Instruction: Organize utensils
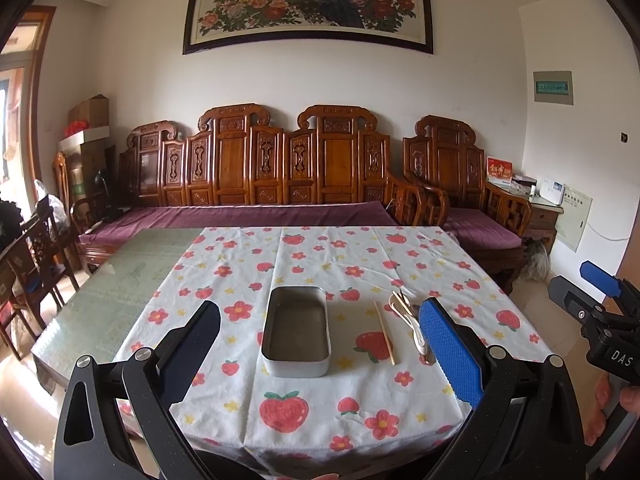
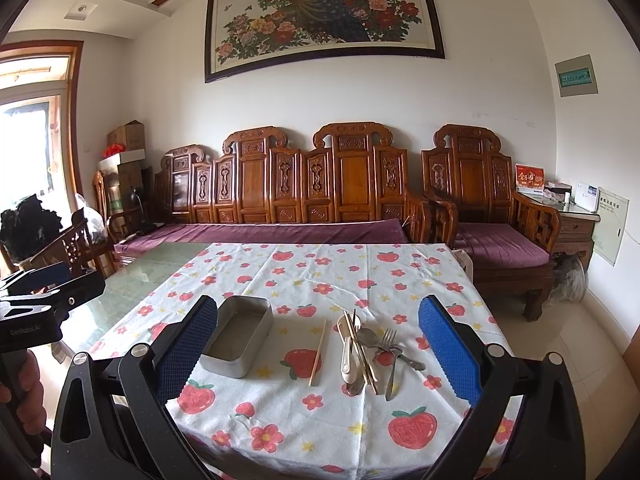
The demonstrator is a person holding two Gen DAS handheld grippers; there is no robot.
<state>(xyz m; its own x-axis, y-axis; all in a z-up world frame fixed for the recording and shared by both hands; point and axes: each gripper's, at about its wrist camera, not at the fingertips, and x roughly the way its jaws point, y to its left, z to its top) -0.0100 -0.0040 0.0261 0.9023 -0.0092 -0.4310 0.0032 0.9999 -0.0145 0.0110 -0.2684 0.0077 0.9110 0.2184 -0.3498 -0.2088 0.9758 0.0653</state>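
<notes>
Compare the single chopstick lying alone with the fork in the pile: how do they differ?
The chopstick is pale wood, straight and plain; the fork is shiny metal with tines. The chopstick lies alone on the cloth, between the tin and the pile; the fork crosses other utensils. Both lie flat with one end towards the camera, and neither gripper touches them.

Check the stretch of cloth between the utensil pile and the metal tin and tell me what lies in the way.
Only the single chopstick lies on the tablecloth between the utensil pile and the open metal tin, apart from both. The tin looks empty. Both grippers hover open at the near edge, holding nothing.
</notes>
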